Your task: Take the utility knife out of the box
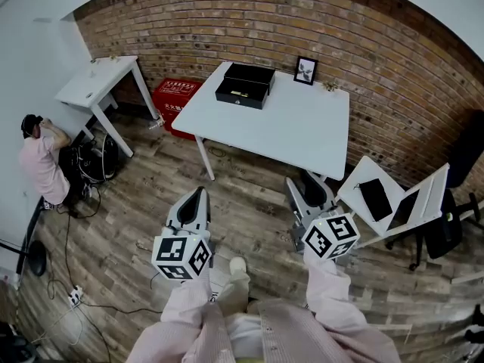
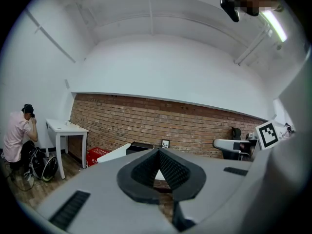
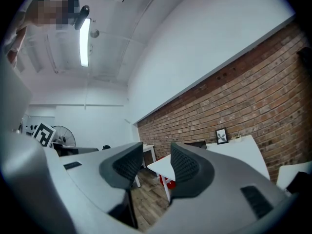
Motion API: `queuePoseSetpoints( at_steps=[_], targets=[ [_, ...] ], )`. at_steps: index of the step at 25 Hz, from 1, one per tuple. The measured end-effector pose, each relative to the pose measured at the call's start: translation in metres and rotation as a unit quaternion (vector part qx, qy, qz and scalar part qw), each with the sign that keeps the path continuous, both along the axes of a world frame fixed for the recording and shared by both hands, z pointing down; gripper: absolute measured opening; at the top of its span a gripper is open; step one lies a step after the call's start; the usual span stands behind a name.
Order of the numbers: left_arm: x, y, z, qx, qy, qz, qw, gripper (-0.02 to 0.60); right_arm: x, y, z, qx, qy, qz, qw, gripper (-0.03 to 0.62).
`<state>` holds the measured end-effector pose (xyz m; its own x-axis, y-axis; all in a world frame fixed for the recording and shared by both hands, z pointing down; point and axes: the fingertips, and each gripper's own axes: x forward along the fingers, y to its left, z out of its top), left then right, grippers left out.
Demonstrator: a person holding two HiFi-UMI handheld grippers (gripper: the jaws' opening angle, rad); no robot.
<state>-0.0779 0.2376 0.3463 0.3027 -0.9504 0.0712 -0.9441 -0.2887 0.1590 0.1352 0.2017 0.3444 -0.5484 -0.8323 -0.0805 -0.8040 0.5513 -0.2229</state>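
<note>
A black box [image 1: 243, 85] lies at the far side of a white table [image 1: 287, 127] against the brick wall. A small pale item shows at its front; I cannot tell whether it is the utility knife. Both grippers are held level over the wooden floor, well short of the table. My left gripper [image 1: 200, 193] is shut, its dark pads meeting at the tips [image 2: 158, 152] with nothing between them. My right gripper [image 1: 305, 181] is open, and floor and a table edge show through its gap [image 3: 156, 160]. The box [image 2: 141, 146] sits beyond the left jaws.
A framed picture [image 1: 305, 70] stands behind the box. A smaller white table [image 1: 98, 85] and a red crate [image 1: 174, 97] are at the left, where a person [image 1: 41, 161] crouches by bags and cables. White folding chairs [image 1: 393, 199] and a black office chair [image 1: 454, 218] stand right.
</note>
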Motion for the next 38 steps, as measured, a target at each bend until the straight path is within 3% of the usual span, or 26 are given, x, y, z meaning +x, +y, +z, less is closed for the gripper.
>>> queuePoseSetpoints(
  at_steps=[18, 27, 38],
  targets=[
    [-0.049, -0.140, -0.003, 0.003, 0.006, 0.021, 0.9998, -0.008, -0.051, -0.131, 0.007, -0.013, -0.001, 0.017, 1.000, 0.158],
    [-0.045, -0.176, 0.006, -0.002, 0.006, 0.040, 0.9992, -0.008, -0.054, -0.161, 0.017, -0.025, 0.002, 0.032, 0.999, 0.158],
    [-0.057, -0.216, 0.027, -0.022, 0.010, 0.026, 0.9994, -0.008, -0.063, -0.207, 0.032, -0.039, 0.009, 0.024, 0.999, 0.158]
  ],
)
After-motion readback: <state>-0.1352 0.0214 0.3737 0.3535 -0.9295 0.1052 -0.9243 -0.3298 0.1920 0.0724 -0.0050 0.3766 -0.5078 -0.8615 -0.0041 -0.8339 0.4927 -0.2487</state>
